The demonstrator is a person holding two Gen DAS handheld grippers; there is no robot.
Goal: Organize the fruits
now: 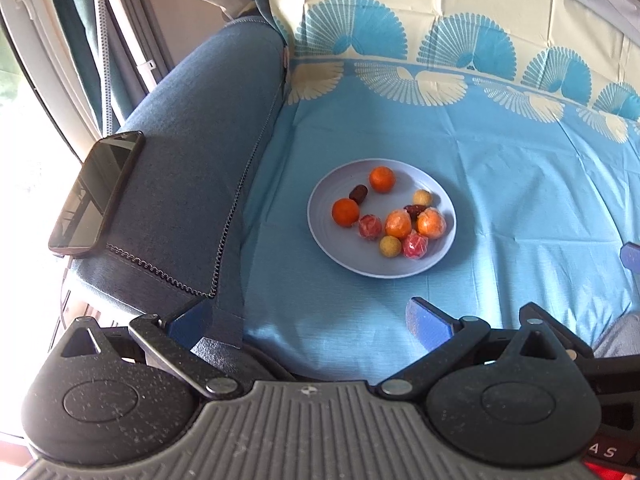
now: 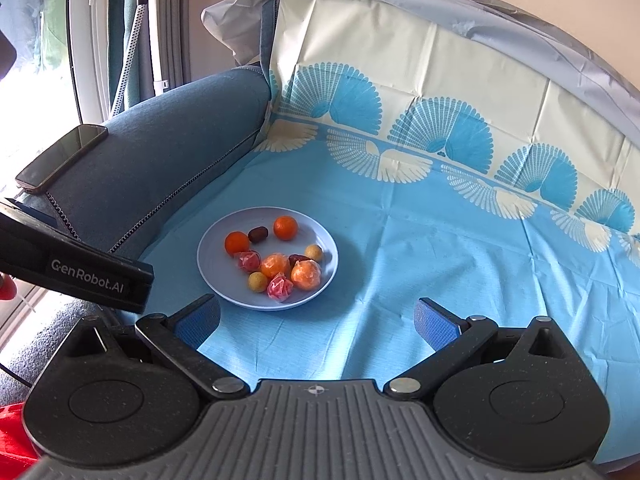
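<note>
Both grippers' fingers (image 1: pixel 428 320) (image 2: pixel 436 326) spread empty; dark date (image 1: pixel 358 193) lies pointing upper-right on plate (image 1: pixel 320 216).

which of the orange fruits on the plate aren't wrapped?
Two: the orange fruit at the plate's far edge and the one at its left edge. Both have bare skin; the other two orange ones sit in clear wrap.
</note>
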